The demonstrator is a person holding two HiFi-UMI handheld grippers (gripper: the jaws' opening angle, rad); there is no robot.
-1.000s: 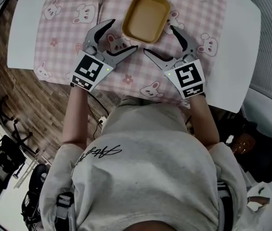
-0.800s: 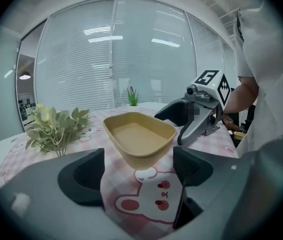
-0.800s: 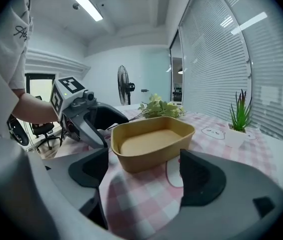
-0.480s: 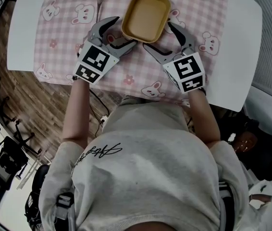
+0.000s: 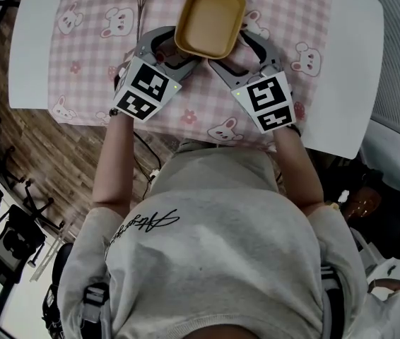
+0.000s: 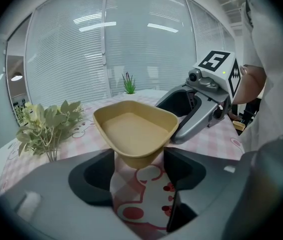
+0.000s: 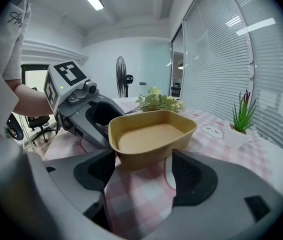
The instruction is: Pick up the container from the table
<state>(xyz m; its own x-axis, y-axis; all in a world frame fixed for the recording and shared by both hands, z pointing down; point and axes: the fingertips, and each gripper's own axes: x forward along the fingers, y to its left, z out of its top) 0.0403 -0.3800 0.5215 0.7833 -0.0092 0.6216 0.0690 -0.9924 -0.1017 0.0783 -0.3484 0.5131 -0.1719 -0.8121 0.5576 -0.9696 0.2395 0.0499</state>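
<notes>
Container (image 5: 210, 20): 1 shallow tan tray, rectangular with rounded corners, walls flaring outward to a plain rim; it was empty and had no lid.
Location: it stood on a pink checked cloth (image 5: 207, 104) printed with rabbits, spread over a white table (image 5: 34, 48). It lay at the far side of the cloth from the person, between the 2 grippers.
Left gripper (image 5: 186, 46): it reached forward and sloped down toward the cloth, angled inward to the near left corner of the container (image 6: 134, 131).
Left jaws: they were closing, with that corner between the 2 pads. The gap at each pad was very narrow, and firm contact could not be made out.
Right gripper (image 5: 228, 48): it mirrored the left, sloping down and angled inward to the near right corner of the container (image 7: 151, 136).
Right jaws: they were closing around that corner, with the pads just beside the walls and no clear pressure on them.
Arms: the left forearm (image 5: 112, 161) and right forearm (image 5: 300, 169) extended ahead of the torso and converged toward the container.
Surroundings: a leafy sprig (image 6: 46, 124) and a potted plant (image 7: 241, 119) stood beyond the container.
</notes>
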